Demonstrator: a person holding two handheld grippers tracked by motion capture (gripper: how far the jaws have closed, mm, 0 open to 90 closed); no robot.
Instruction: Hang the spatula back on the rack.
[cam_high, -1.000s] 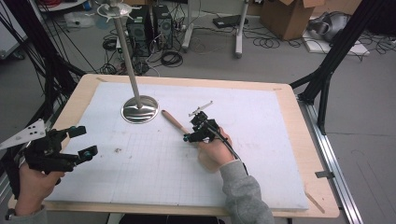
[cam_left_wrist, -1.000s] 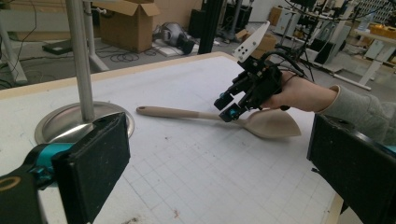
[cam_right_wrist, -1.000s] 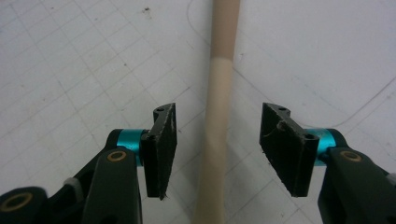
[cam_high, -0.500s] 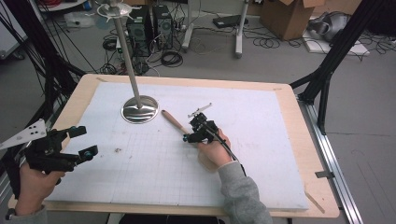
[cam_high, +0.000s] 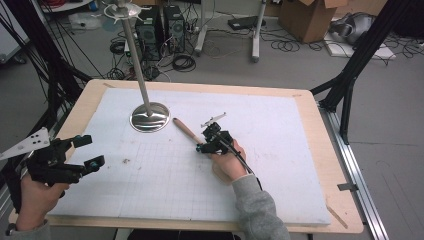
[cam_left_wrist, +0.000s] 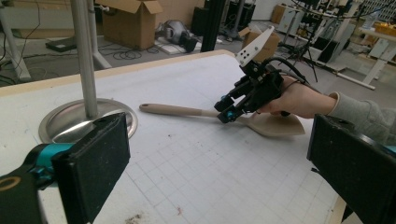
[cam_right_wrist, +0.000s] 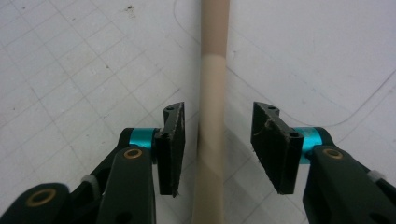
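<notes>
The right gripper view shows what the high view cannot: the right gripper (cam_right_wrist: 217, 140) straddles the spatula (cam_right_wrist: 211, 93) handle, jaws just closing, gaps left on both sides. The left gripper view shows its blade, half hidden behind the hand. The spatula lies on the table (cam_high: 300, 150) beside the stand (cam_high: 149, 117). The left gripper (cam_high: 92, 152) hangs open, empty.

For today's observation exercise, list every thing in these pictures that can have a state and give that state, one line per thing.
spatula: lying flat on the white mat, handle toward the stand, not lifted.
right gripper: jaws just closing around the spatula handle, gaps on both sides, pads not yet touching.
left gripper: jaws wide open, nothing between them, held at the table's left edge.
metal stand: upright on its round base.
</notes>
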